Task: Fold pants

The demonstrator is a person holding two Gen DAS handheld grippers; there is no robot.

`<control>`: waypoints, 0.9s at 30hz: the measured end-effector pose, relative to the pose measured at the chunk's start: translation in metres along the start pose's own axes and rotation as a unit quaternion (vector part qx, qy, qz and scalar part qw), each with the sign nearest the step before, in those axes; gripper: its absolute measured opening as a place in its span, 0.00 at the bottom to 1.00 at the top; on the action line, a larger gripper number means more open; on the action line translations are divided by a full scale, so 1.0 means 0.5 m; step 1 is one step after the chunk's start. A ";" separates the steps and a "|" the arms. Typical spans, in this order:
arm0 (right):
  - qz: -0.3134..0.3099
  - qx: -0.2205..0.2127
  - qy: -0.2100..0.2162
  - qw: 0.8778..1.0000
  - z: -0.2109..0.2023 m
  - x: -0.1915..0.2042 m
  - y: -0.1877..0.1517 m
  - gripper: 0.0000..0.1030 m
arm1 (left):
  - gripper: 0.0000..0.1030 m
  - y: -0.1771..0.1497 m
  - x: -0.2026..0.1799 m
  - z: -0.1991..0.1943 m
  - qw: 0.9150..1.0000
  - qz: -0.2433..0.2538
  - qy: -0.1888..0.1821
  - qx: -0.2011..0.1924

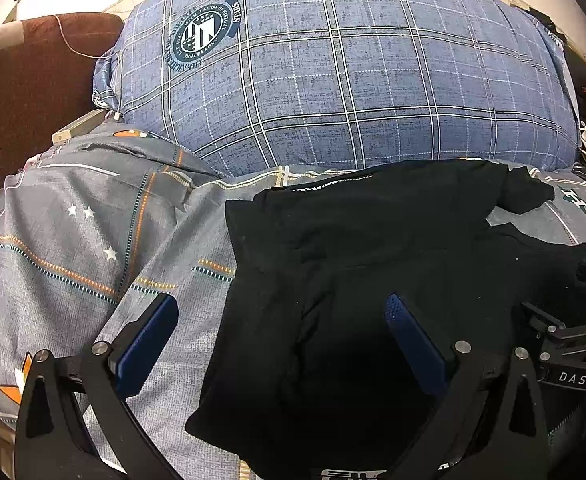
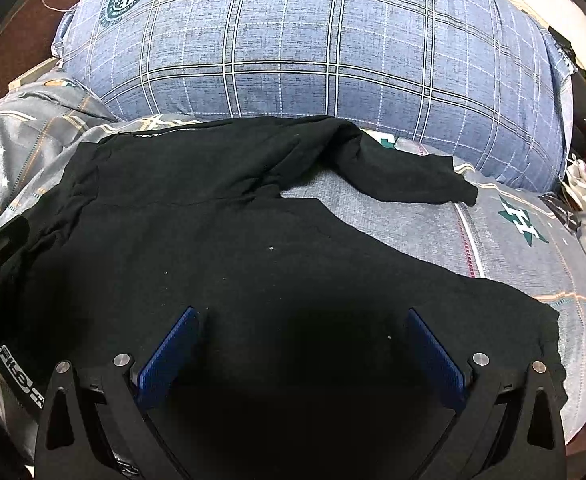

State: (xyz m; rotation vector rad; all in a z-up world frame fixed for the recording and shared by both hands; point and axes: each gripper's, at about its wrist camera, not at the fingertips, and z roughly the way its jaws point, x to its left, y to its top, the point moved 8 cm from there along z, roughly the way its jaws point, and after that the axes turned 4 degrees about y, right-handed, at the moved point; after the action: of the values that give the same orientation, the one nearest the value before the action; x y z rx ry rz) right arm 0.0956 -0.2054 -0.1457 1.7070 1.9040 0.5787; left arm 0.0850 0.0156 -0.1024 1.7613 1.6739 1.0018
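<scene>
Blue ribbed pads line the black two-finger left gripper (image 1: 281, 312), whose jaws stand wide apart with nothing between them: the left pad sits over the grey patterned bedsheet with orange stripes and white stars (image 1: 73, 248), and the right pad sits over the black fabric pants (image 1: 353, 260). At the right edge of the left wrist view, part of the black right gripper frame with white lettering shows, resting against the dark cloth.

In the right wrist view, the black two-finger right gripper (image 2: 303, 320) is likewise spread wide and grasps nothing; both blue pads hover above the pants (image 2: 233, 240), though whether they touch the cloth cannot be told. The pants lie spread on the bedsheet (image 2: 513, 248), just in front of both grippers. One leg runs out toward the right near the right gripper; the other leg stretches farther away, its end lying on the sheet close to the pillow. A gap of grey sheet shows between the two legs. White lettering marks the band at the lower left edge of the garment.

Beyond the pants, a large blue plaid pillow with a round crest print (image 1: 333, 72) rests against the sheet. A brown upholstered cushion (image 1: 33, 80) stands to the pillow's left.
</scene>
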 end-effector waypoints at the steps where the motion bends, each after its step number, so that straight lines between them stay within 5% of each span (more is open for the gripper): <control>1: 0.001 0.001 0.003 1.000 0.001 0.001 -0.001 1.00 | 1.00 0.000 0.000 0.000 1.000 0.000 0.000 0.000; 27: 0.003 0.019 0.045 0.999 0.018 0.041 -0.009 1.00 | 1.00 -0.003 0.008 0.005 1.000 -0.003 0.000 0.007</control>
State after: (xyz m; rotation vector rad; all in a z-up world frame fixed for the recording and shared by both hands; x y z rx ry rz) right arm 0.0962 -0.1858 -0.1576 1.7374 1.9852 0.6352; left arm 0.0858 0.0198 -0.1046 1.7647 1.6897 0.9902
